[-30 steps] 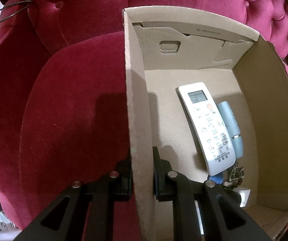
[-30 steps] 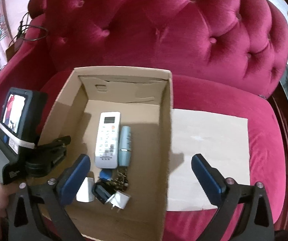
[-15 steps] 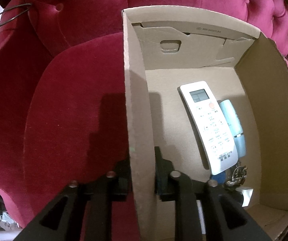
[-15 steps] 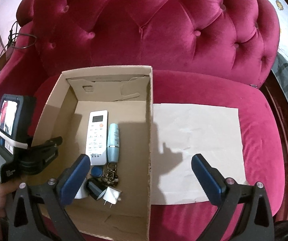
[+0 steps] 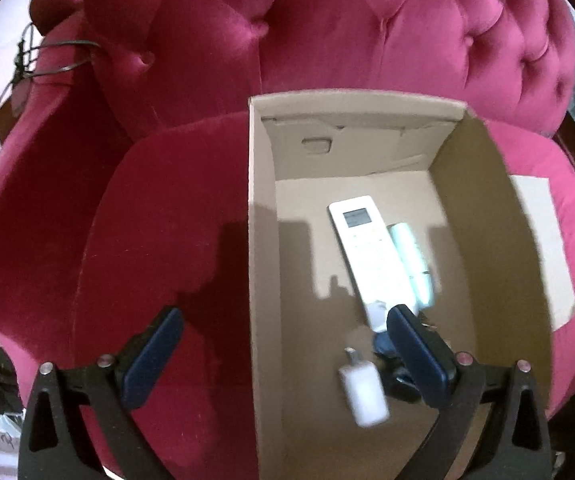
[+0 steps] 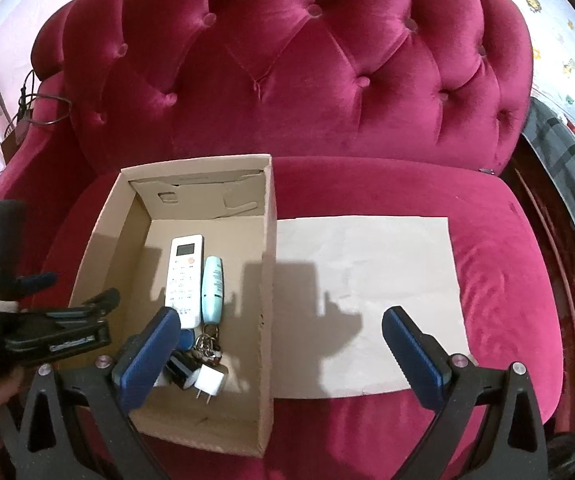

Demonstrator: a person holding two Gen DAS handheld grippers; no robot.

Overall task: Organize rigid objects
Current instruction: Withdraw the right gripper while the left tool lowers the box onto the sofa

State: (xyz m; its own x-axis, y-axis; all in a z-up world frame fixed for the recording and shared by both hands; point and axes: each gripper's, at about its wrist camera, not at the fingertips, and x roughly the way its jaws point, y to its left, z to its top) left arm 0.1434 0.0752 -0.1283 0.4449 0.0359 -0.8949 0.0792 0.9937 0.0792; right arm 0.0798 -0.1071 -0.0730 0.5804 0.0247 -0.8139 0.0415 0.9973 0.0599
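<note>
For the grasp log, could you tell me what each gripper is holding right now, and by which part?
Nothing is held. The left gripper is open, astride the cardboard box wall without touching it, and the right gripper is open above the sofa.

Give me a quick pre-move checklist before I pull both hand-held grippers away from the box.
1. Left hand-held gripper open, holding nothing: ok.
2. Right hand-held gripper open, holding nothing: ok.
3. Left fingers apart from the cardboard box wall between them: ok.
4. Remote, blue tube, keys and white charger inside the box: ok.
5. Box resting level on the sofa cushion: cannot tell.
</note>
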